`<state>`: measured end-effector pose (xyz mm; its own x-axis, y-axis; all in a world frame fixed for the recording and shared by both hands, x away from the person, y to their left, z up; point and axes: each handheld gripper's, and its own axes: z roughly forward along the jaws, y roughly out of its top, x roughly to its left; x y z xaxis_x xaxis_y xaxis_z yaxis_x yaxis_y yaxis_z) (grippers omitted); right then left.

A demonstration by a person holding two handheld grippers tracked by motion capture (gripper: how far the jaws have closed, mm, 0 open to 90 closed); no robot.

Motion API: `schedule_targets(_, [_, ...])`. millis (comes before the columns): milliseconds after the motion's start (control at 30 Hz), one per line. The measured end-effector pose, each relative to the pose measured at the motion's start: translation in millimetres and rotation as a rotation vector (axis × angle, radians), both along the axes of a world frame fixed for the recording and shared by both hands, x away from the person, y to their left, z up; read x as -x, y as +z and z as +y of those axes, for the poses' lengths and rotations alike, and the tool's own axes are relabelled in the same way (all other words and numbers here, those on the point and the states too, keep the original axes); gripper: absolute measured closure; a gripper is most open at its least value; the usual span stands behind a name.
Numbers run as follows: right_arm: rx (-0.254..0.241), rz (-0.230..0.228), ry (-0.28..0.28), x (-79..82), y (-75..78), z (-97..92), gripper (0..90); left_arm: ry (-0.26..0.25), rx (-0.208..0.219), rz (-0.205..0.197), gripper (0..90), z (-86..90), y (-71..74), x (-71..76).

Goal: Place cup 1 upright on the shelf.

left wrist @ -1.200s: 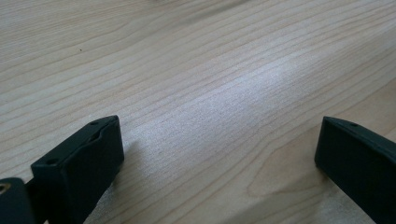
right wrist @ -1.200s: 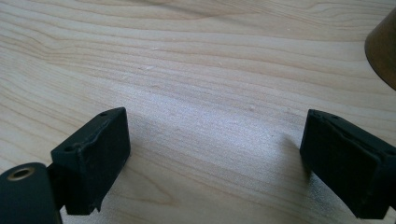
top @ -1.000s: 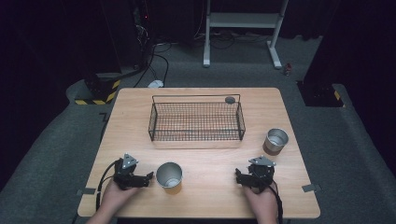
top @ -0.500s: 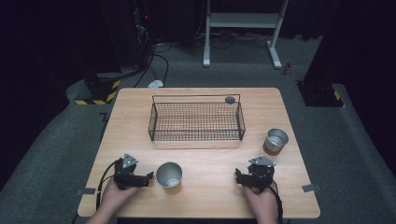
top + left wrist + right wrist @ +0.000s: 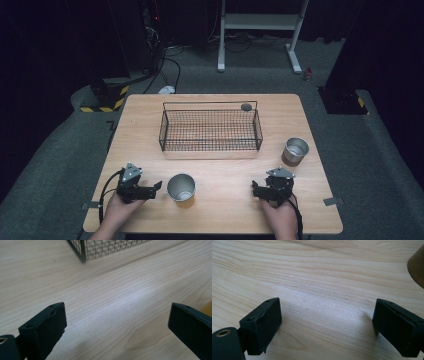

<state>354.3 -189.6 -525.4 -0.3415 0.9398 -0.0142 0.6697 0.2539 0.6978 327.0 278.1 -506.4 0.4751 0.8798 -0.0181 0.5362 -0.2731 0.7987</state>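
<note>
High view: my left claw [image 5: 156, 187] lies low on the counter [image 5: 220, 210], jaws wide, just closing a touch, nothing between them. Steel cup [image 5: 181, 188] stands upright just beyond its tips, nearer than my open, empty right claw [image 5: 256, 190].

Dark lab: cables [image 5: 172, 70], hazard-striped base [image 5: 102, 102]

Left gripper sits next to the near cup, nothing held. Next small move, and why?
Probably ease the left gripper to the right so its jaws straddle the near cup. The jaws have just been closing a little, yet stand apart over bare table with nothing between them, and the upright cup stands just beyond them. The wire basket is its likely destination.
</note>
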Motion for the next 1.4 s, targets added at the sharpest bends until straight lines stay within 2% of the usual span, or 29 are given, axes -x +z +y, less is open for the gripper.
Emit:
schedule_targets(33, [0.0, 0.0, 0.0, 0.0, 0.0, 0.0, 8.4, 0.0, 0.0, 0.0, 3.6, 0.0, 0.0, 0.0])
schedule_targets(133, [0.0, 0.0, 0.0, 0.0, 0.0, 0.0, 8.4, 0.001, 0.016, -0.041, 3.5, 0.5, 8.0, 4.6])
schedule_targets(200, [0.001, 0.0, -0.001, -0.1, 0.0, 0.2, 8.5, -0.003, 0.029, -0.051, 3.5, 1.7, 12.6, 6.3])
schedule_targets(467, [0.002, -0.001, -0.001, -0.4, -0.1, 0.4, 8.5, -0.01, 0.071, -0.142, 3.6, 6.8, 25.3, 15.1])
schedule_targets(567, [0.003, -0.002, -0.001, -0.4, -0.1, 0.4, 8.5, -0.007, 0.07, -0.164, 7.0, 6.2, 27.2, 17.2])
schedule_targets(700, [0.002, -0.001, -0.001, -0.4, -0.1, 0.4, 8.5, 0.006, 0.039, -0.18, 7.1, 1.7, 33.2, 20.5])
schedule_targets(833, [0.002, -0.002, -0.001, -0.3, -0.1, 0.5, 8.5, -0.037, 0.034, -0.202, 4.6, -2.4, 39.9, 26.5])
schedule_targets(1033, [0.003, -0.002, -0.001, -0.4, -0.1, 0.4, 8.5, -0.086, 0.081, -0.226, 2.0, -8.1, 49.8, 34.8])
schedule_targets(1167, [0.002, -0.001, -0.001, -0.4, -0.1, 0.4, 8.5, -0.123, 0.126, -0.235, 0.6, -12.0, 56.0, 39.5])
schedule_targets(1200, [0.003, -0.002, -0.001, -0.4, -0.1, 0.4, 8.5, -0.143, 0.151, -0.239, 0.6, -15.1, 58.9, 42.1])
schedule_targets(1400, [0.002, -0.002, -0.001, -0.4, -0.1, 0.4, 8.6, -0.182, 0.164, -0.23, 0.6, -22.5, 61.4, 44.5])
